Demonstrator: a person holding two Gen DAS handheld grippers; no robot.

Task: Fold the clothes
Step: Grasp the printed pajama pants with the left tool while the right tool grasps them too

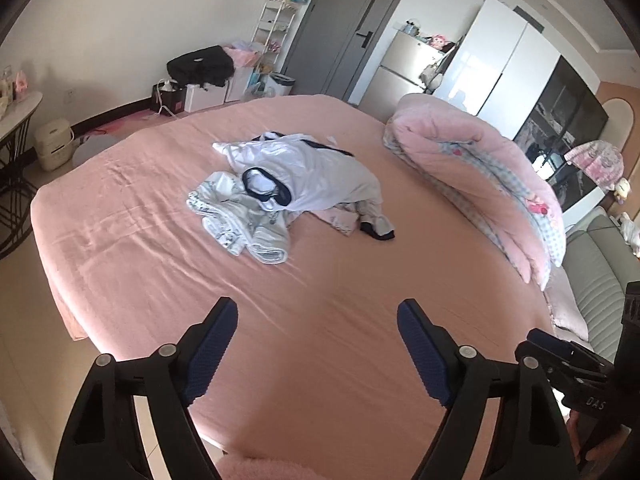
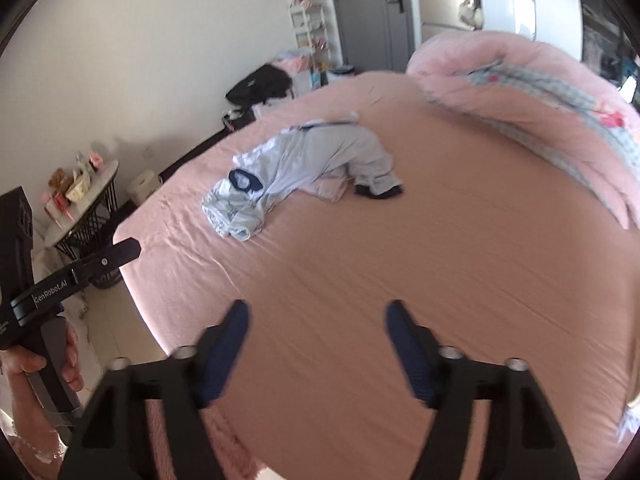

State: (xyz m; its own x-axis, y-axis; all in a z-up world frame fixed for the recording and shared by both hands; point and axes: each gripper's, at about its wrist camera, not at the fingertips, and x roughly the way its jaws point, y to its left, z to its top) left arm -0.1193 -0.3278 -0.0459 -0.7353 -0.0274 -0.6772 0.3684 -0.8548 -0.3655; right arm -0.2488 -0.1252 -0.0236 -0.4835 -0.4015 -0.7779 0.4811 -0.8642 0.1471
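A heap of crumpled clothes (image 1: 288, 184) lies in the middle of the pink bed (image 1: 160, 200): a white garment with dark navy trim on top, a pale patterned piece at its left, a pink piece and a dark cuff at its right. The right wrist view shows the same heap (image 2: 304, 164) farther off. My left gripper (image 1: 318, 312) hangs open over bare sheet near the bed's front edge, well short of the heap, nothing between its blue pads. My right gripper (image 2: 316, 312) is open too, above bare sheet (image 2: 440, 260). A hand (image 2: 24, 364) holds the left gripper's handle at far left.
A folded pink quilt (image 1: 480, 184) lies along the bed's right side. A small round table (image 2: 80, 208) with trinkets stands left of the bed. A black bag (image 1: 200, 66), a white shelf (image 1: 274, 36), a grey door (image 1: 344, 28) and white cabinets (image 1: 492, 60) line the far wall.
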